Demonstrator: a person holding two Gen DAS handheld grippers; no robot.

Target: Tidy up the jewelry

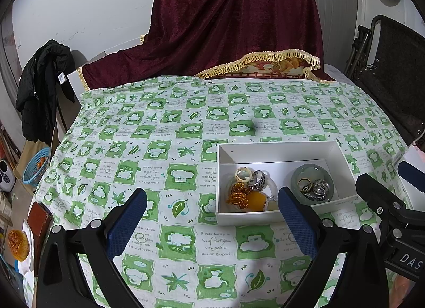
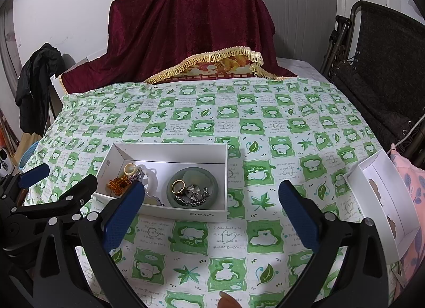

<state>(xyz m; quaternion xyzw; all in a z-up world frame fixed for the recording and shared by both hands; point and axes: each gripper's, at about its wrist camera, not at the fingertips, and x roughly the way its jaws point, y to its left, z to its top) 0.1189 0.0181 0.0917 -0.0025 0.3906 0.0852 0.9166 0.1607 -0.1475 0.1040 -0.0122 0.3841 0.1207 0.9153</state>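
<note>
Between both open grippers (image 1: 212, 217) (image 2: 212, 212), bare tablecloth (image 2: 239, 249) fronts the jewelry box (image 2: 186, 213).

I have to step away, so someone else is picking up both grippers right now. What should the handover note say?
Left gripper: open, empty, above the tablecloth, near the white box.
Right gripper: open, empty, just right of that box.
All jewelry lies in the white box: a green bangle ringed around a gold ring and silver pieces; beside it an amber bead piece, a cream ring and a patterned silver ring.
A second white box stands at the right edge; its contents are unclear.
Done: nothing visibly sorted. Left: separate the jumbled pieces.
</note>
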